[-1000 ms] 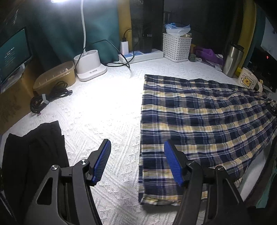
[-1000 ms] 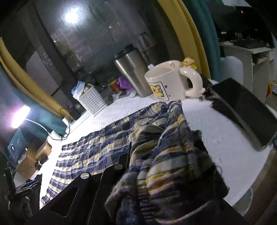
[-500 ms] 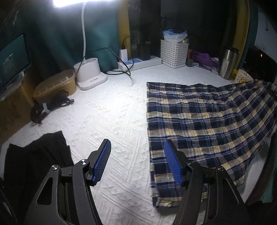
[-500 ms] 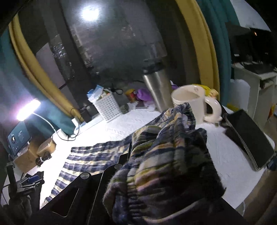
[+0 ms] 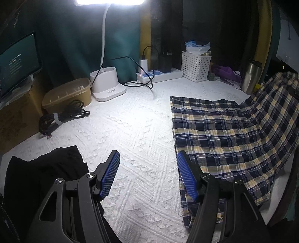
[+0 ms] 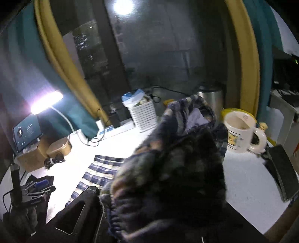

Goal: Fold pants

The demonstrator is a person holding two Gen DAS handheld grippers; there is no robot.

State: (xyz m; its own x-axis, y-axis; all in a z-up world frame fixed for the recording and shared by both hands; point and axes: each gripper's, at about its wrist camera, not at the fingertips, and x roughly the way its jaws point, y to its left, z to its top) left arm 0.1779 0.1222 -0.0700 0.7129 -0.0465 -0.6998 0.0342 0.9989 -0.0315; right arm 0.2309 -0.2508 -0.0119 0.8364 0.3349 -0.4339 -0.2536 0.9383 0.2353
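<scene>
Lifting one end of the plaid pants (image 5: 224,134) off the bench (image 5: 134,130), the right claw (image 6: 164,187) is clamping them while the left claw (image 5: 147,175) is hanging open, empty.

Black left gripper (image 5: 148,172), ribbed blue pads (image 5: 110,174), silver screws, cut-out arms

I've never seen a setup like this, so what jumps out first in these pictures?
The plaid pants spread over the right of the white table, their far end lifted and bunched in the shut right hand-held gripper. The left hand-held gripper hovers open and empty near the pants' near edge. A glaring desk lamp shines from the back.
</scene>
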